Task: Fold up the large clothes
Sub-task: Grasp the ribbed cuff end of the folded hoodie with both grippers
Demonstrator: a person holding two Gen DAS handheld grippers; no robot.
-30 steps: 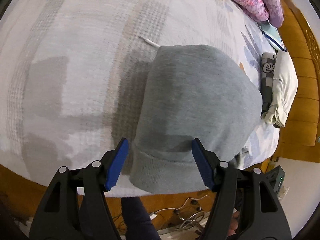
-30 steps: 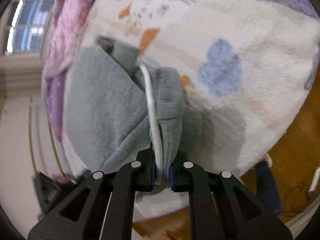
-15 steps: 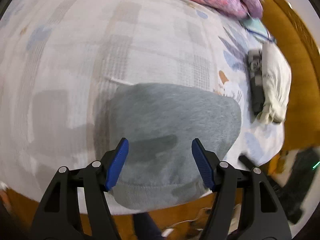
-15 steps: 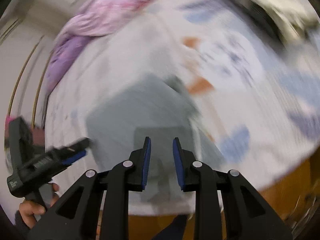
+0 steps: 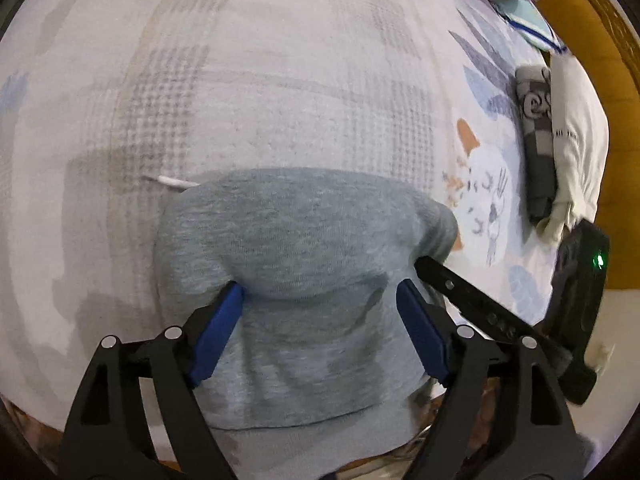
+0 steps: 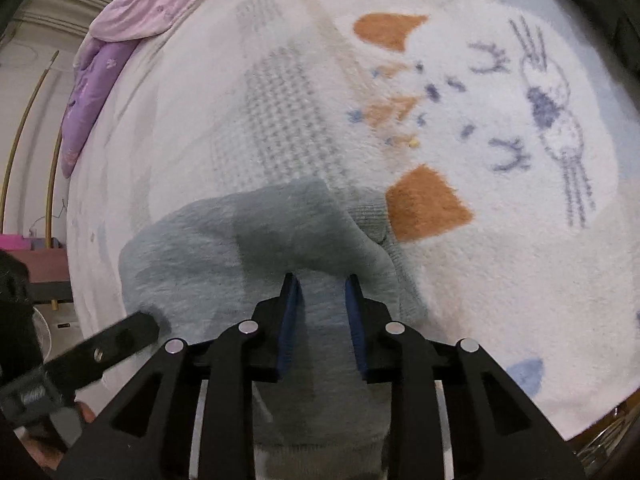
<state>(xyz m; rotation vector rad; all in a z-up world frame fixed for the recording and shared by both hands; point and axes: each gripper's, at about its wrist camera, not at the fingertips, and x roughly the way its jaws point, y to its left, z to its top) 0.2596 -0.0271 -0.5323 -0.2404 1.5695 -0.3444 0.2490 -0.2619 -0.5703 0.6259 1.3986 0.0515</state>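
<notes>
**Grey sweatshirt bundle on the bed, both tongs resting over it**

The folded grey fleece sweatshirt (image 5: 304, 264) lies as a compact, rounded bundle on the white patterned bed blanket (image 5: 280, 80), directly beneath and ahead of both tongs. A ribbed hem shows at its near edge, a white drawstring tip (image 5: 168, 180) pokes out ahead and left of the left tongs, and a ribbed cuff (image 6: 372, 216) sticks out just ahead and right of the right tongs.

The left tongs (image 5: 320, 308) point forward over the bundle with their blue-padded jaws wide apart, the left pad pressing into the cloth and clamping nothing. The right tongs (image 6: 322, 300) sit low over the right part of the sweatshirt, their jaws apart by a narrower gap, grey fabric showing between them without being pinched. Each tool's black finger appears in the other's view, so they work side by side.

Far right of the left tongs, a grey checked folded garment (image 5: 538, 140) lies touching a cream folded garment (image 5: 576, 132). Far ahead and left of the right tongs is a pink and purple quilt (image 6: 120, 32).
</notes>
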